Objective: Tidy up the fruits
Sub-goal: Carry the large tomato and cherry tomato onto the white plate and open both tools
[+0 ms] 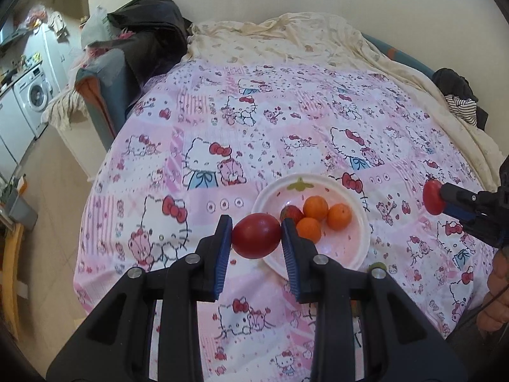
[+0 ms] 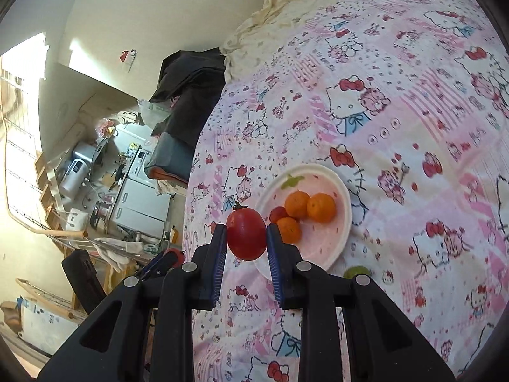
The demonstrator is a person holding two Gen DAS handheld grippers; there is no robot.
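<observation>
Left wrist view looks across a bed under a pink cartoon-cat quilt (image 1: 286,121), with a cream blanket (image 1: 286,38) bunched at the far end, dark clothing (image 1: 149,28) heaped at the far left corner and a washing machine (image 1: 33,95) off to the left. A pink plate (image 1: 334,245) lies on the quilt just ahead of the left tool (image 1: 256,235), holding three oranges (image 1: 339,216) and a small red fruit (image 1: 291,213) partly hidden behind the tool's right finger. The left tool pinches a red tomato (image 1: 256,235) between its blue pads, held above the plate's near-left rim.

At that view's right edge the right tool (image 1: 442,199) shows side-on, gripping a second red tomato (image 1: 432,197), well apart from the plate. A green fruit (image 1: 377,266) peeks out beside the plate's near edge, mostly hidden by the tool body.

Right wrist view is rolled sideways and shows what the left cannot: this tomato's dark stem, a cluttered kitchen area (image 2: 105,184) beyond the bed, and part of the left tool low at left. Here the second tomato sits clamped between the pads, over the plate's left rim.
</observation>
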